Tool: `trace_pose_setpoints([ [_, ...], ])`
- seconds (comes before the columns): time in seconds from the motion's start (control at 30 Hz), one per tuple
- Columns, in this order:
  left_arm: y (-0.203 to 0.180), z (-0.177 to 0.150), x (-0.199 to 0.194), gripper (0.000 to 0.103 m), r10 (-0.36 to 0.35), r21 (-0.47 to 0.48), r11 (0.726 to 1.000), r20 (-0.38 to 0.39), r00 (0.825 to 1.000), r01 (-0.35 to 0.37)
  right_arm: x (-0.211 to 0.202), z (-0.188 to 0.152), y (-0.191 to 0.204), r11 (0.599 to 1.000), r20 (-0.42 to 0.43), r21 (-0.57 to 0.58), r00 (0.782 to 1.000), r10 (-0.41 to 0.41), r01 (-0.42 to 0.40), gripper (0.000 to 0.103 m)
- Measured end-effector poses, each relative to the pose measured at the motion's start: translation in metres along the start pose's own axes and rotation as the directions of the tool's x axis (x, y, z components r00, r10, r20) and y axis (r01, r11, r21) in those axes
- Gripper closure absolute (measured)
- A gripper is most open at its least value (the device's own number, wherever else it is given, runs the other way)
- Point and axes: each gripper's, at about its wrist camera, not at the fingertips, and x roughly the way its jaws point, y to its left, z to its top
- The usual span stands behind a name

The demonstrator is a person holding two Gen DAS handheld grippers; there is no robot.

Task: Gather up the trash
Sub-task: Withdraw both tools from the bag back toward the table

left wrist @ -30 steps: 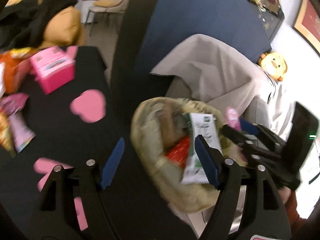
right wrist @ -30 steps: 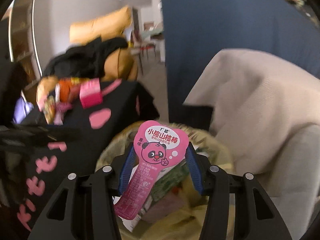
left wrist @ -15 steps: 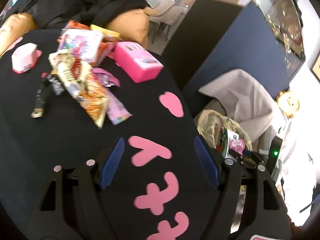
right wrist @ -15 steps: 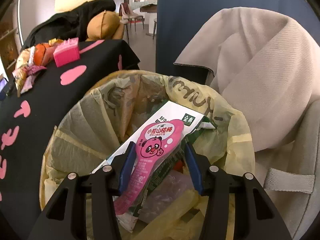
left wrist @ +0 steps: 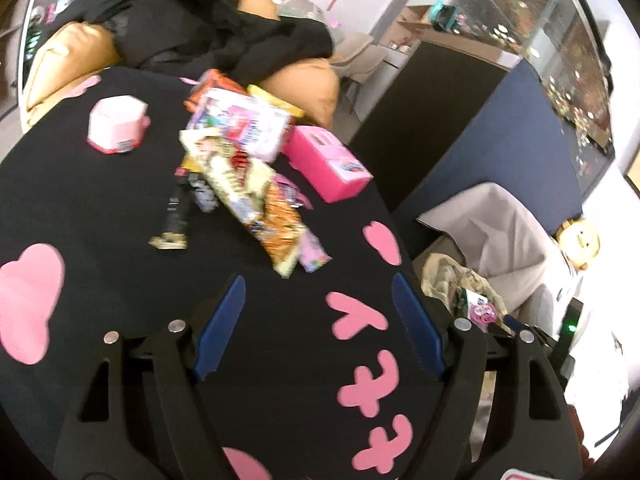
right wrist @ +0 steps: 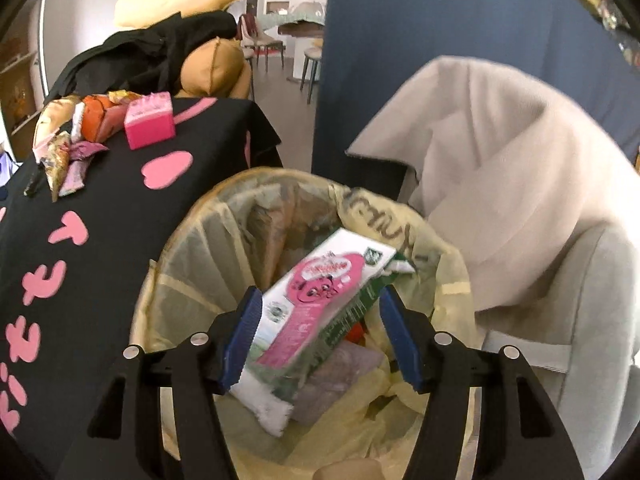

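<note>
My right gripper [right wrist: 319,292] hangs over the yellow-lined trash bin [right wrist: 192,240], its jaws opening. A pink bear-print wrapper [right wrist: 316,280] has left the pads and lies on a white and green carton [right wrist: 348,244] inside the bin. My left gripper [left wrist: 318,292] is over the black table [left wrist: 120,200], jaws opening a little wider with nothing between them. Ahead of it lies a pile of snack wrappers [left wrist: 248,184], beside a pink box [left wrist: 332,164], a pink and white tub [left wrist: 116,128] and a black bar wrapper [left wrist: 176,216]. The bin [left wrist: 440,268] shows at the table's right edge.
A grey chair draped with beige cloth [right wrist: 500,160] stands right behind the bin, against a blue partition [right wrist: 400,40]. Black clothing on orange cushions [left wrist: 200,32] sits behind the table. A fingertip [right wrist: 348,470] shows at the bottom of the right wrist view.
The left gripper swung from over the bin to over the table, facing the wrapper pile. The right gripper sank toward the bin, spread its jaws and let the pink wrapper drop onto the carton.
</note>
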Motion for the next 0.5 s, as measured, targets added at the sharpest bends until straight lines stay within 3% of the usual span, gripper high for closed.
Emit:
trace_pose_setpoints([
  [0.23, 0.032, -0.001, -0.014, 0.031, 0.133, -0.021, 0.991, 0.020, 0.991, -0.132, -0.023, 0.023, 0.039, 0.995, 0.073, -0.053, 0.994, 0.086, -0.082, 0.045],
  [0.4, 0.057, -0.002, -0.028, 0.031, 0.191, -0.056, 0.980, 0.026, 0.981, -0.189, -0.025, 0.044, 0.089, 0.964, 0.095, -0.109, 0.963, 0.252, -0.242, 0.045],
  [0.5, 0.073, 0.002, -0.036, 0.031, 0.245, -0.086, 0.967, 0.023, 0.969, -0.242, -0.014, 0.052, 0.123, 0.946, 0.091, -0.147, 0.948, 0.304, -0.289, 0.045],
])
